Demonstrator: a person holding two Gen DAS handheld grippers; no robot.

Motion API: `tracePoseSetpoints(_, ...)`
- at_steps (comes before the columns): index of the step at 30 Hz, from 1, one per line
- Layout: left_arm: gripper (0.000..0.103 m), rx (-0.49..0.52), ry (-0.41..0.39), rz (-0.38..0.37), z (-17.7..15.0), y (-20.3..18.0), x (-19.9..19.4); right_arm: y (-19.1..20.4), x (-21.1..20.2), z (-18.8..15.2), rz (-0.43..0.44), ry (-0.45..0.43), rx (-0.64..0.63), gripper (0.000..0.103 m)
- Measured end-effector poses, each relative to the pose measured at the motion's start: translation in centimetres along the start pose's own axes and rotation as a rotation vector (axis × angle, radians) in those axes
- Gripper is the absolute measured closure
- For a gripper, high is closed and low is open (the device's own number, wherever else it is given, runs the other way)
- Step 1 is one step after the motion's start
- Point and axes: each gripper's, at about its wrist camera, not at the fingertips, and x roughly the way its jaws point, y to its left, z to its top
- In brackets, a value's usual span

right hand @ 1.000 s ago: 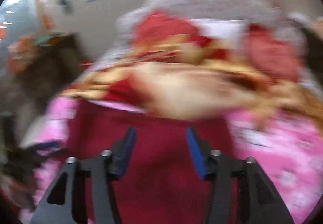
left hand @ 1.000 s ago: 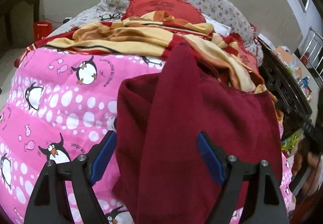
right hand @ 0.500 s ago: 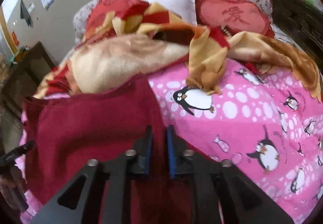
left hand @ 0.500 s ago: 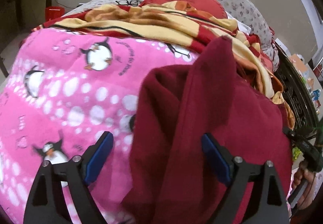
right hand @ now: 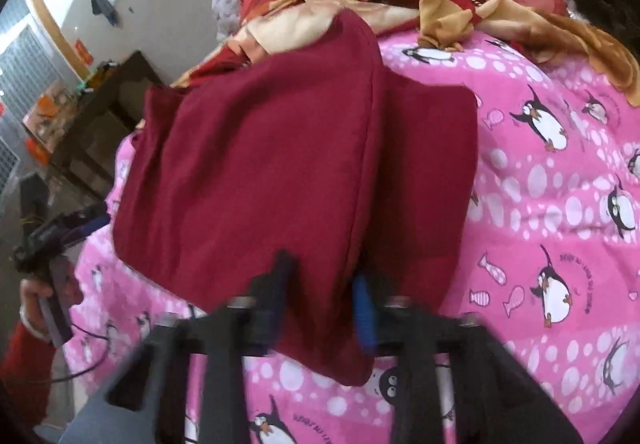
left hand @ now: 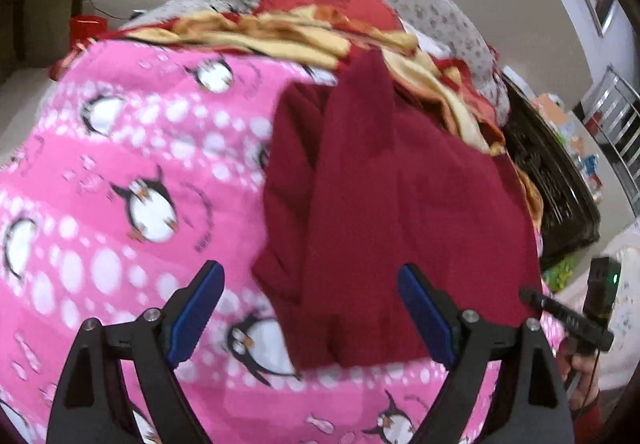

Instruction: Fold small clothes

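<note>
A: Where's the garment rn?

B: Dark red garment (right hand: 256,147) lies on the pink penguin blanket (right hand: 560,203) on the bed, already folded partway. One flap is laid over the rest, w/ a seam edge running down the middle. Its far end reaches the striped yellow-red blanket (right hand: 400,3) piled near the pillows.

A: Right gripper?

B: Right gripper (right hand: 320,296) is at the near edge of the top flap. Fingers (right hand: 362,308) are nearly together and closing, w/ the red cloth between them. Looks like the pads are pinching the fold's lower edge, tho the view is blurred there.

A: Left one?

B: Left gripper (left hand: 310,312) hovers over the garment's near left corner. Fingers (left hand: 196,308) are spread wide, holding nothing. Cloth edge sits between them in the left wrist view, but I can't tell if they touch it. Prob not.

A: How to do this step well?

B: My guess: the next fold brings the near end up toward the far end. So the right gripper should grab all layers at the edge, not just the top one, or the flap will peel open. The left should pinch the matching corner at the same level. Then lift both evenly, keep the edge taut, and lay it square onto the far hem. Soft bedding underneath, so press lightly, or the blanket bunches w/ the cloth.
</note>
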Motion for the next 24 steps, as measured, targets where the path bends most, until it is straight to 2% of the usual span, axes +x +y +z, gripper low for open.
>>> tracePoseSetpoints(1,0.019,0.024,0.026,-0.006,-0.4,-0.4,0.6,-0.1,-0.2,-0.1,0.013,-0.016,0.016,0.079)
tracePoseSetpoints(2,0.041,0.041,0.042,-0.007,-0.6,-0.7,1.0,-0.4,-0.5,-0.1,0.029,-0.023,0.032,0.081)
tracePoseSetpoints(4,0.065,0.09,0.101,0.017,-1.1,-1.2,2.0,-0.8,-1.3,-0.1,0.043,-0.034,0.048,0.081)
tracePoseSetpoints(6,0.071,0.095,0.11,-0.002,-1.3,-1.0,2.1,-0.9,-1.9,-0.2,0.044,-0.036,0.04,0.082)
tracePoseSetpoints(8,0.086,0.095,0.121,-0.018,-1.2,-0.9,1.6,-0.9,-2.3,-0.4,0.04,-0.035,0.027,0.082)
tracePoseSetpoints(9,0.089,0.108,0.12,-0.028,-1.2,-1.0,1.1,-0.9,-2.6,-0.5,0.04,-0.036,0.023,0.082)
tracePoseSetpoints(12,0.09,0.185,0.125,-0.057,-1.4,-1.5,-0.5,-1.1,-3.5,-1.0,0.071,-0.04,0.035,0.082)
tracePoseSetpoints(15,0.09,0.239,0.122,-0.073,-2.3,-1.3,-1.4,-1.9,-4.0,-1.9,0.063,-0.023,0.058,0.083)
tracePoseSetpoints(20,0.088,0.15,0.197,-0.08,-3.2,0.6,1.3,-3.7,-1.0,-3.8,0.044,0.061,0.122,0.082)
tracePoseSetpoints(22,0.079,0.11,0.194,-0.087,-3.1,1.1,0.7,-3.8,-1.0,-3.8,0.055,0.068,0.137,0.081)
tracePoseSetpoints(23,0.065,0.109,0.187,-0.074,-3.0,1.3,0.2,-3.6,-1.5,-3.6,0.05,0.063,0.133,0.08)
tracePoseSetpoints(24,0.058,0.116,0.175,-0.048,-2.9,1.4,-0.4,-3.4,-2.1,-3.3,0.032,0.059,0.124,0.078)
